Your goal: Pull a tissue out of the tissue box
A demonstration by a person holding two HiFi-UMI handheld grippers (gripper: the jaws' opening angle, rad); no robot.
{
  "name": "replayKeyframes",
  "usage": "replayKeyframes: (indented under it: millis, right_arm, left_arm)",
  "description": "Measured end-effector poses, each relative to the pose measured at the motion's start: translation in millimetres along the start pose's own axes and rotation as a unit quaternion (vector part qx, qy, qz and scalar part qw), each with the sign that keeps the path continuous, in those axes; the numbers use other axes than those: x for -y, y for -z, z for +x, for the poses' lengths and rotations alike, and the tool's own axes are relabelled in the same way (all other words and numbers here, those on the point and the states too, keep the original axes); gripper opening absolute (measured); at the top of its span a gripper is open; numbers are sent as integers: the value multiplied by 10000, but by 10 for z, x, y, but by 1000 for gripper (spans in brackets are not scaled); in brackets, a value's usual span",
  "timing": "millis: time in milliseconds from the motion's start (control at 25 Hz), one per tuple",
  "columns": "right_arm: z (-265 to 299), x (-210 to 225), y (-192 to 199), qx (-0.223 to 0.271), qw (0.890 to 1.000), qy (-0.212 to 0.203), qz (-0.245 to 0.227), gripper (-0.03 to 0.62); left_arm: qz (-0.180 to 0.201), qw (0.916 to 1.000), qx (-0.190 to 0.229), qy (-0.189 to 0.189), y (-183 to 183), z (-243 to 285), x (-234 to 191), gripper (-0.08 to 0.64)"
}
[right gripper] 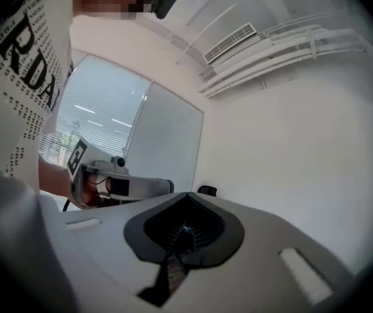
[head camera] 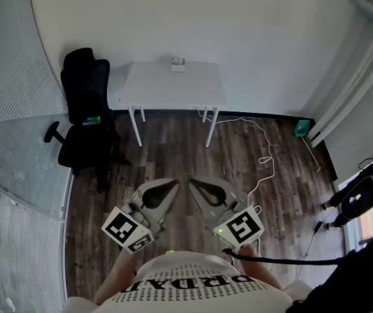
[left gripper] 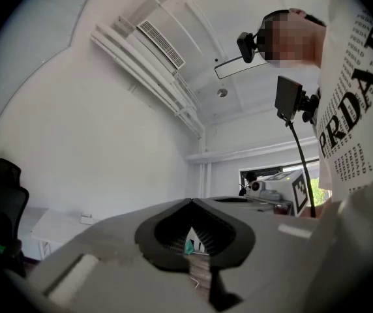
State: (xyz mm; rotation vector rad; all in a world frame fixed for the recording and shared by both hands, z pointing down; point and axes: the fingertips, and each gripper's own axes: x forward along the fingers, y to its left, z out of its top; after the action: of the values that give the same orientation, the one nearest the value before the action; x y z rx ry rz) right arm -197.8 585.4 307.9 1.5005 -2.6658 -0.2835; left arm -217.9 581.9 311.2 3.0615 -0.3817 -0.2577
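1. The tissue box [head camera: 178, 64] is that small pale box on the white desk [head camera: 167, 93]. It sits right at the back edge, about the middle, close to the wall [head camera: 193, 18].
2. Neither gripper is anywhere near it. Both are held in close to the person's body, over the wooden floor [head camera: 173, 155] and well apart from the desk, pointing roughly its way.
3. Left gripper [head camera: 175, 183]: jaws fully together, tips touching, nothing between them. Right gripper [head camera: 193, 182]: same deal, closed all the way and empty.
4. My read is the actual job hasn't begun. Someone has to walk up to the desk and open a gripper before anything happens.
5. Handling-wise, a tissue is thin, soft and weighs basically nothing, and it tears if you yank it sideways. I'd pinch the tuft poking out of the top slot, as low on it as the jaws can reach, and pull straight up. From this far back the box is too small to tell whether a tissue is sticking out, or even which way the slot faces.
6. The box itself looks light too, so I'd guess it lifts or slides along with the tissue. Pressing the other gripper on the box top beside the slot should keep it put.
7. Watch the route. There's a black office chair [head camera: 85, 103] by the desk's left end, and a white cable [head camera: 265, 162] snakes over the floor out from the right front corner.
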Motion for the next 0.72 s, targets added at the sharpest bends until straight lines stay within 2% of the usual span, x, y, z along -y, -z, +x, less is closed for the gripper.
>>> replayKeyframes:
  millis: [320,720]
  right_arm:
    - [98,-70,18,-3,10000,-29,90,9]
    - [192,-251,-10,-61,9999,38,95,11]
  left_arm:
    - [-70,9999,-20,-75,5,-145,-97,-6]
    - [-84,9999,-55,21,-44,-349,-79,-6]
